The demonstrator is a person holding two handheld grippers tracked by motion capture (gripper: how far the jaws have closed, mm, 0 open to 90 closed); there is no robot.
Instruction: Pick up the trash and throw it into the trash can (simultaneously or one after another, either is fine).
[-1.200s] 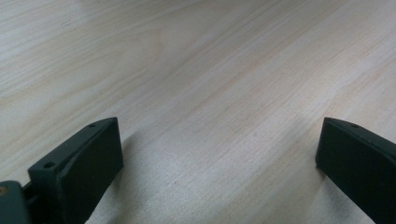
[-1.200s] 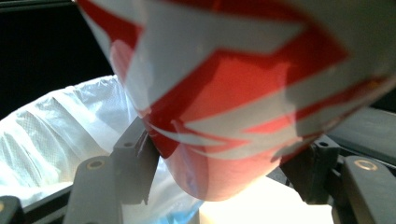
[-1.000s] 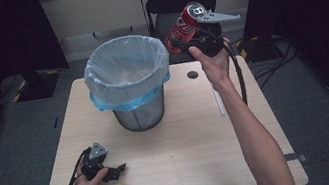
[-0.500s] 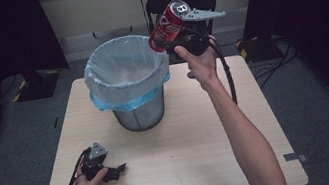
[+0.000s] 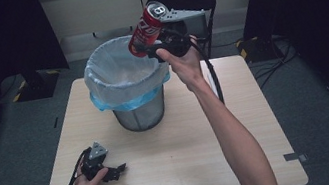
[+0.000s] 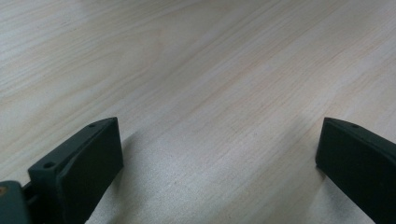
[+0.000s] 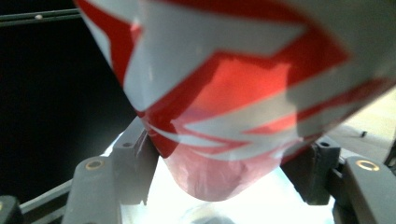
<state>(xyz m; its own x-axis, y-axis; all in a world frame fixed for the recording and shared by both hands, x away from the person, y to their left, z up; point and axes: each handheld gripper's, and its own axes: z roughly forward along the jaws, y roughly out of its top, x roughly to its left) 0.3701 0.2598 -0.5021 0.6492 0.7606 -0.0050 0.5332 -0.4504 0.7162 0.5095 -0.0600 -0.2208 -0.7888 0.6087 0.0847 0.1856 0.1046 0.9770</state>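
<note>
Red can (image 5: 146,28) clamped in right tool (image 5: 157,48), tilted above bin (image 5: 127,86)

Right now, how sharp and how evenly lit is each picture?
High view: table lit, surroundings dark, all in focus. Right gripper view: the red soda can is close and soft, with a washed-out white patch beneath it. Left gripper view: wood grain clear, soft shadows beside the jaws.

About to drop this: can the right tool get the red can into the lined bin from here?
Probably yes: the right tool holds the red can above the lined bin, at its far rim, mouth open.
</note>
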